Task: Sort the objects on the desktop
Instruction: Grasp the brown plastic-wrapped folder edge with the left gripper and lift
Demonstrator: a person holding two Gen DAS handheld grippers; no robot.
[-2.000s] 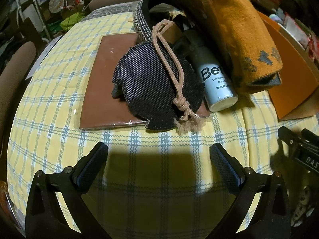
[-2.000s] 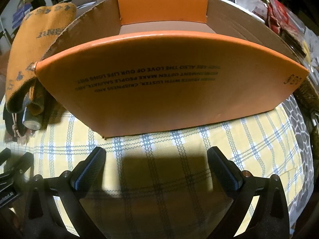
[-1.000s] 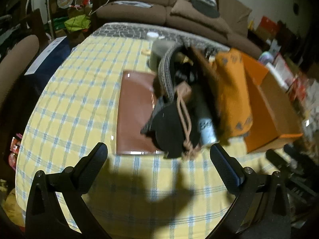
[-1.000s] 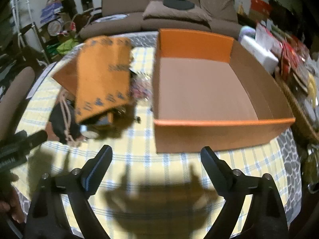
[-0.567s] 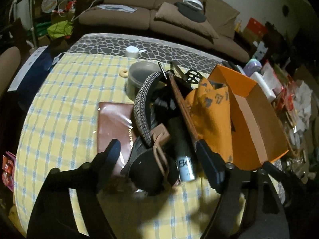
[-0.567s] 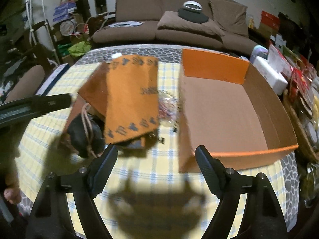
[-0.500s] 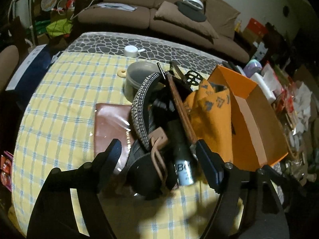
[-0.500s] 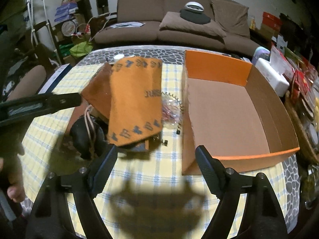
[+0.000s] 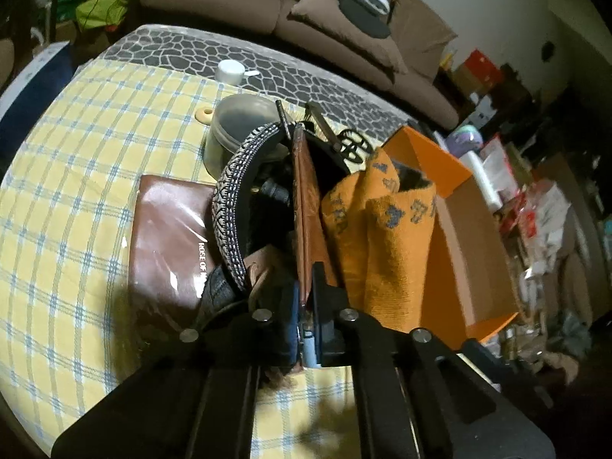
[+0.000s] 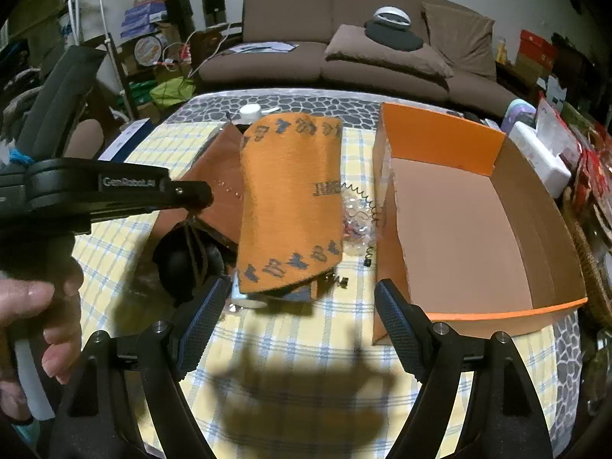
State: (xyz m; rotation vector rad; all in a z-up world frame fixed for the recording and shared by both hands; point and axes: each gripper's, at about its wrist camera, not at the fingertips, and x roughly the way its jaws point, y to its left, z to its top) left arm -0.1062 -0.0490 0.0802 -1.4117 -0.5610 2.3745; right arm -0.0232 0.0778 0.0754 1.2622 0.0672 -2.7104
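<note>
The orange box (image 10: pixel 459 229) on the desk (image 10: pixel 325 348) holds nothing yet, so sorting has barely begun. Left of the box, the left hand-held gripper (image 9: pixel 306 329) is clamped on the pile's thin brown board (image 9: pixel 302 206). The right hand-held gripper (image 10: pixel 298 321) hovers open.

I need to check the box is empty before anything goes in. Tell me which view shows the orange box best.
The right wrist view. There the orange box lies open toward the camera, its bare floor and all walls visible, nothing inside. The left wrist view shows the orange box only edge-on at the right, partly behind the orange towel.
</note>
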